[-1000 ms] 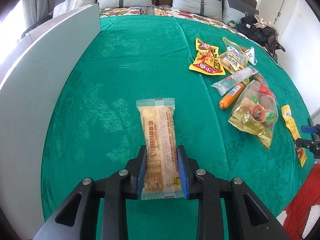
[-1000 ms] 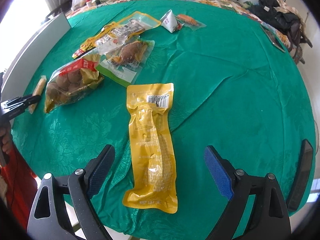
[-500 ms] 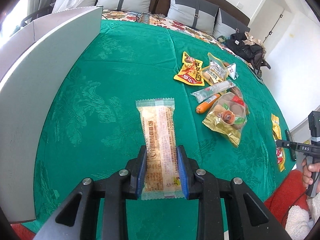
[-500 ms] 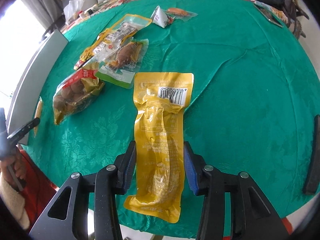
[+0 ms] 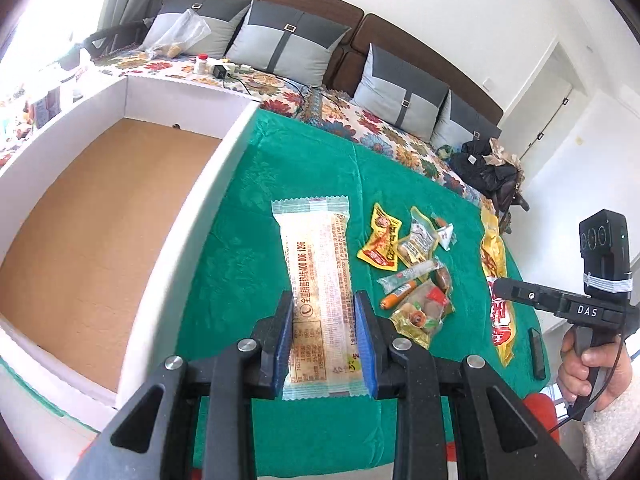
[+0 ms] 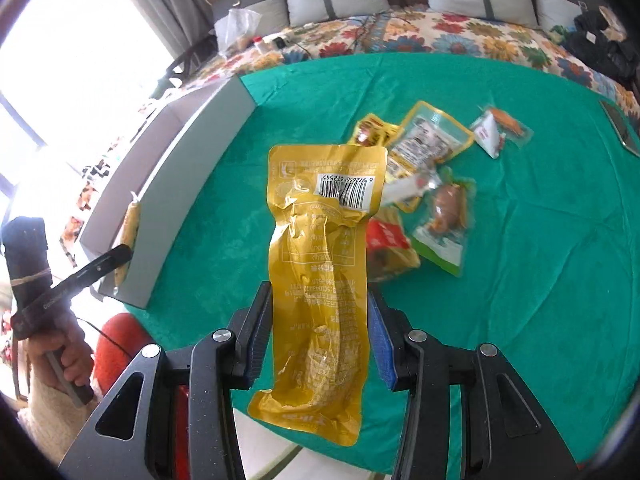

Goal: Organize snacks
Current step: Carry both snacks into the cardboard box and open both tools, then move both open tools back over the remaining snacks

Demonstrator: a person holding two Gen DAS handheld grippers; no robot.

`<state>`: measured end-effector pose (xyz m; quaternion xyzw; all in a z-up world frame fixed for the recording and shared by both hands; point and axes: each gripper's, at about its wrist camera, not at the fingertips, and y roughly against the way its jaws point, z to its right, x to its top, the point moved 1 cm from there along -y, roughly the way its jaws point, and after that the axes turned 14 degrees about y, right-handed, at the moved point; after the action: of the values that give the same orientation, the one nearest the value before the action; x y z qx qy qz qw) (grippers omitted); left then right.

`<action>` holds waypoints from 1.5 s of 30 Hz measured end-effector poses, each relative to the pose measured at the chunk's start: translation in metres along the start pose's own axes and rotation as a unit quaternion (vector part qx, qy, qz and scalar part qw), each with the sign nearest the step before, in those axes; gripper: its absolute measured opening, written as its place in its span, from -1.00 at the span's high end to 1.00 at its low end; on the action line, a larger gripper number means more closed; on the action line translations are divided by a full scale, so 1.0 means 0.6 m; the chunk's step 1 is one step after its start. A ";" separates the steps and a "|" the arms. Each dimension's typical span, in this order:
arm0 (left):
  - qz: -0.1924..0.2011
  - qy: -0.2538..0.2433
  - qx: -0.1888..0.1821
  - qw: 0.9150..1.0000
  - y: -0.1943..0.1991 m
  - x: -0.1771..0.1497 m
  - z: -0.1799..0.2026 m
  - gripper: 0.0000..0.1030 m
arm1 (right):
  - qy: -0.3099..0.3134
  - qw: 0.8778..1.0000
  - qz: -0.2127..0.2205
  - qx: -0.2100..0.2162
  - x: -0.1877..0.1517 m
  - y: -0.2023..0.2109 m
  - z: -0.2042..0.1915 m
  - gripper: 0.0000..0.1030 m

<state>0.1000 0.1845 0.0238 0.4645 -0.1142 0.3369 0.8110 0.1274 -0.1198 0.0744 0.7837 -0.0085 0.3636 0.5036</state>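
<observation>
The left wrist view alone looked down into the white box (image 5: 176, 216), whose brown floor lay bare; from the right wrist view only the box's grey outer wall (image 6: 168, 184) showed. The left gripper (image 5: 323, 340) was clamped on a pale wrapped bar (image 5: 318, 280), lifted above the green cloth (image 5: 240, 264) just beside the box wall. In the right wrist view the same bar appeared only as a thin sliver (image 6: 130, 232) against the box.

The right gripper (image 6: 320, 340) had just been closing and now pinched the lower half of a long yellow pouch (image 6: 324, 264), barcode end up, held clear of the cloth (image 6: 520, 264). That pouch hid part of the snack pile behind it. The left wrist view showed the pouch edge-on (image 5: 496, 280), hanging from the right gripper's fingers (image 5: 520, 292), with the hand (image 5: 588, 364) on the grip.

The remaining snacks (image 5: 416, 276) lay clustered on the cloth: an orange sausage, a red-and-yellow packet, and clear bags. Grey cushions (image 5: 280, 48) and a flowered cover (image 6: 440, 32) lay beyond. A black bag (image 5: 488, 172) sat at the far right.
</observation>
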 end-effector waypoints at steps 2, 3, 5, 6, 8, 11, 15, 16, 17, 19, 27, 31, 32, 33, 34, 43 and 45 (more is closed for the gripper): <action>0.027 0.010 0.041 0.999 0.033 0.045 -0.040 0.45 | 0.029 0.998 0.017 0.044 0.076 -0.025 -0.082 0.09; 0.037 0.017 0.062 0.997 0.046 0.065 -0.063 0.45 | 0.035 0.997 0.025 0.067 0.111 -0.039 -0.119 0.09; 0.053 0.030 0.099 0.993 0.063 0.100 -0.110 0.45 | 0.042 0.992 0.035 0.116 0.176 -0.074 -0.191 0.08; 0.060 0.033 0.123 0.990 0.068 0.114 -0.134 0.45 | 0.042 0.989 0.039 0.134 0.205 -0.094 -0.222 0.07; 0.076 0.040 0.179 0.980 0.079 0.132 -0.177 0.21 | 0.038 0.987 0.048 0.149 0.252 -0.129 -0.272 -0.15; 0.096 0.052 0.240 0.965 0.095 0.128 -0.231 -0.50 | 0.035 0.988 0.067 0.136 0.286 -0.136 -0.305 -0.38; 0.114 0.057 0.238 0.963 0.101 0.097 -0.260 -0.50 | 0.048 0.989 0.096 0.104 0.247 -0.093 -0.265 -0.38; 0.117 0.054 0.236 0.963 0.097 0.091 -0.256 -0.50 | 0.055 0.991 0.100 0.076 0.226 -0.086 -0.244 -0.39; 0.122 0.045 0.232 0.964 0.093 0.086 -0.247 -0.50 | 0.062 0.992 0.101 0.049 0.204 -0.080 -0.218 -0.41; 0.135 0.017 0.220 0.966 0.083 0.076 -0.206 -0.50 | 0.065 0.994 0.090 -0.016 0.145 -0.078 -0.148 -0.41; 0.108 -0.078 0.236 0.962 -0.039 0.079 -0.099 -0.55 | -0.057 0.968 0.016 -0.243 -0.171 -0.011 0.186 -0.41; 0.084 -0.073 0.265 0.958 -0.087 0.066 -0.100 -0.53 | -0.129 0.946 -0.014 -0.297 -0.299 0.036 0.292 -0.41; 0.089 -0.073 0.266 0.957 -0.085 0.064 -0.096 -0.53 | -0.143 0.943 -0.015 -0.300 -0.320 0.045 0.305 -0.41; 0.084 -0.072 0.265 0.958 -0.085 0.063 -0.094 -0.53 | -0.155 0.940 -0.014 -0.303 -0.335 0.051 0.316 -0.41; 0.078 -0.069 0.264 0.959 -0.086 0.060 -0.095 -0.53 | -0.161 0.938 -0.014 -0.306 -0.343 0.055 0.321 -0.41; 0.045 -0.088 0.259 0.961 -0.097 0.034 -0.064 -0.54 | -0.148 0.937 -0.003 -0.316 -0.317 0.005 0.325 -0.45; 0.076 -0.091 0.270 0.955 -0.080 0.031 -0.046 -0.54 | -0.145 0.937 0.001 -0.318 -0.317 -0.003 0.323 -0.49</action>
<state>0.1414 0.1992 -0.0143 0.6852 -0.1270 0.3717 0.6133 0.0972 -0.3404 -0.0812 0.6267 -0.1973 0.2253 0.7194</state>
